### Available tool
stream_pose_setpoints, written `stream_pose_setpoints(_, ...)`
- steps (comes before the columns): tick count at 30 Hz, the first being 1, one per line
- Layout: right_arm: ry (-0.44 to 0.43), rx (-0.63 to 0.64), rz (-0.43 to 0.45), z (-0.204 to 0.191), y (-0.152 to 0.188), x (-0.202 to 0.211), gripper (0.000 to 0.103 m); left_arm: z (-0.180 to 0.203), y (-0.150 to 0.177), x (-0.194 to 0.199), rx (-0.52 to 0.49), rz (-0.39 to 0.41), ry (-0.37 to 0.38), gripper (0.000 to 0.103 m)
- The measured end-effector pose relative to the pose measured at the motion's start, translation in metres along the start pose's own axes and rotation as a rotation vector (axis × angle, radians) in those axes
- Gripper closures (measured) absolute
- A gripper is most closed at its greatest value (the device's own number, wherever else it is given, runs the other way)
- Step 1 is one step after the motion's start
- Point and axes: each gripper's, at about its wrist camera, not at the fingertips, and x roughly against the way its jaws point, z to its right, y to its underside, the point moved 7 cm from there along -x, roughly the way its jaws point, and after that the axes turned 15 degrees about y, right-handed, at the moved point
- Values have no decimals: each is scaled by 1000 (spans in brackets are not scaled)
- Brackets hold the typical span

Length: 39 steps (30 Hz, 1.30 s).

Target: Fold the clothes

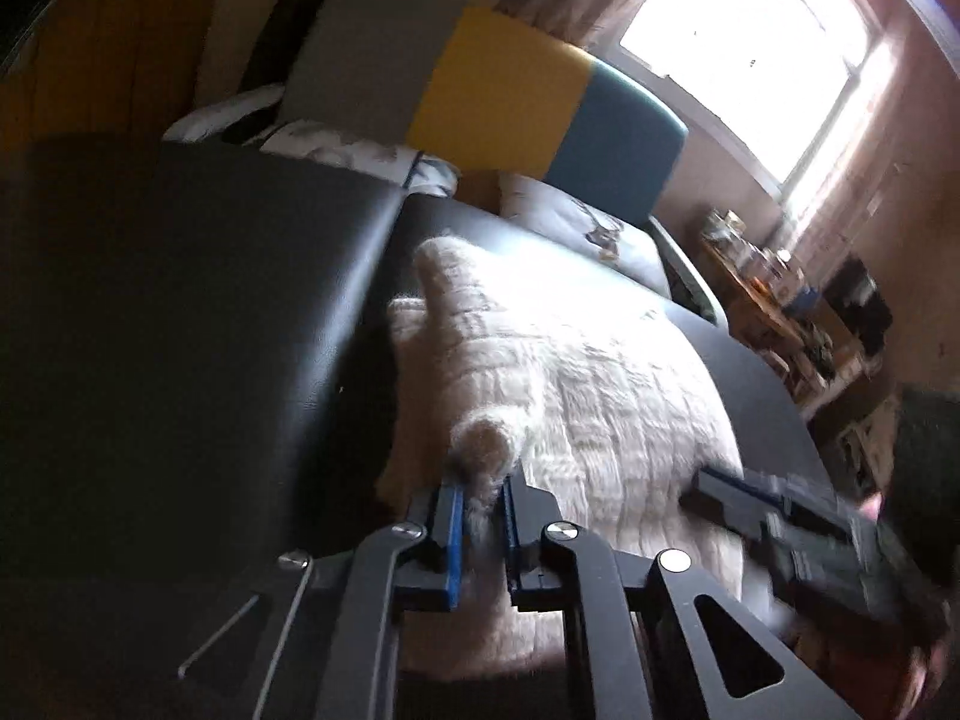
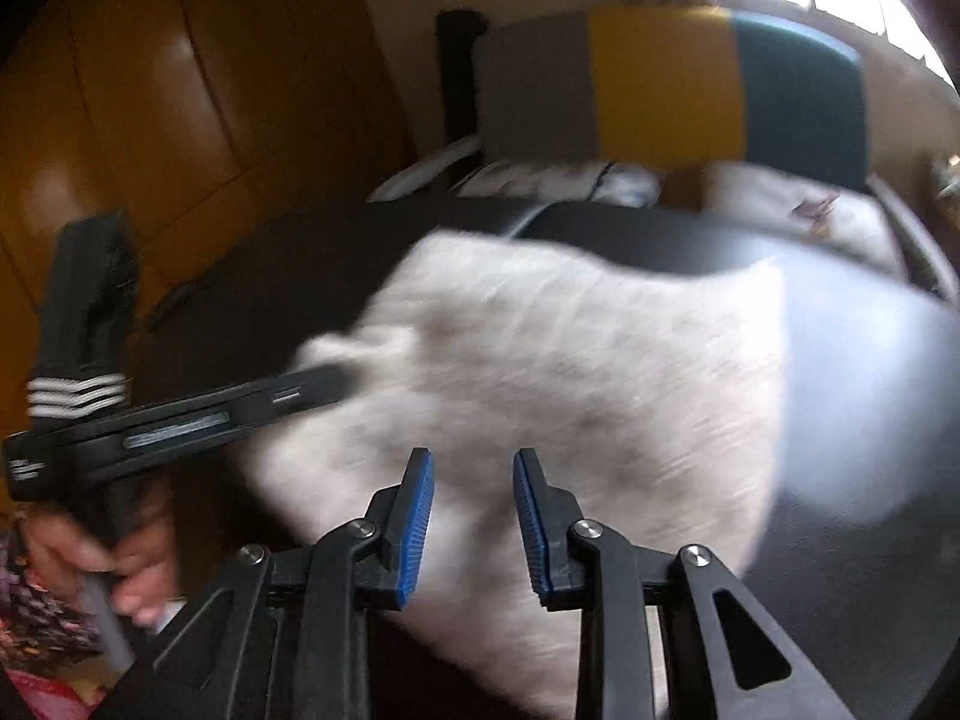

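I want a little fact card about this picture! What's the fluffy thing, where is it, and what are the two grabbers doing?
Fluffy thing: white knitted sweater
Where: lying on a black padded surface
Left hand-held gripper: shut, pinching a bunched bit of the sweater's edge
Right hand-held gripper: jaws apart, over the sweater, nothing gripped
Behind: a grey, yellow and blue headboard, white pillows
Light: bright window

No text, label or number can be read in either view
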Motion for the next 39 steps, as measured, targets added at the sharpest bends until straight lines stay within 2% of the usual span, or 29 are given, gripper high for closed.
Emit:
stream_pose_setpoints(2,22,-23,10,9,-13,-10,76,14,3,19,-19,25,47,93)
stream_pose_setpoints(4,2,-61,18,14,-19,-13,76,15,3,35,-25,57,44,93)
stream_pose_setpoints(6,-23,-61,14,11,-14,-10,76,5,9,34,-31,33,-10,93)
stream_pose_setpoints(7,-25,-40,-5,6,-9,-14,76,-10,17,26,-20,-8,-65,93)
stream_pose_setpoints(9,-28,4,-43,-5,0,-21,75,-40,39,9,34,-88,-128,93)
stream_pose_setpoints(11,-12,69,-69,-16,12,-28,75,-49,51,8,17,-72,-151,92)
stream_pose_setpoints(14,52,173,-50,-26,26,-27,75,-42,54,7,-91,-56,-214,92)
stream_pose_setpoints(16,69,185,-53,-28,25,-29,75,-37,55,5,-142,-55,-255,92)
stream_pose_setpoints(18,75,184,-59,-28,24,-30,75,-37,52,10,-120,-44,-236,90)
stream_pose_setpoints(19,77,183,-61,-27,23,-30,75,-37,51,13,-100,-37,-222,84)
stream_pose_setpoints(20,77,179,-59,-27,23,-29,75,-38,48,18,-81,-29,-213,81)
stream_pose_setpoints(22,81,175,-58,-27,22,-29,75,-32,34,32,-67,26,-214,67)
stream_pose_setpoints(23,84,177,-58,-28,18,-36,75,-29,26,39,-62,55,-214,67)
stream_pose_setpoints(25,89,178,-55,-30,20,-33,75,-12,6,53,-114,157,-220,66)
stream_pose_setpoints(28,89,163,-55,-30,22,-29,74,18,-15,52,-219,218,-221,64)
stream_pose_setpoints(31,92,167,-56,-34,17,-37,74,33,-22,25,-280,159,-214,58)
stream_pose_setpoints(34,87,156,-57,-34,14,-42,73,11,-19,-13,-327,56,-320,58)
stream_pose_setpoints(36,84,152,-60,-34,12,-41,73,-18,-13,-45,-313,-32,-381,57)
stream_pose_setpoints(37,81,148,-59,-34,9,-38,73,-26,-9,-51,-300,-42,-378,55)
stream_pose_setpoints(38,77,144,-58,-33,6,-34,74,-31,-8,-50,-291,-19,-366,53)
stream_pose_setpoints(39,74,136,-53,-32,2,-31,74,-34,-8,-48,-265,-13,-358,43)
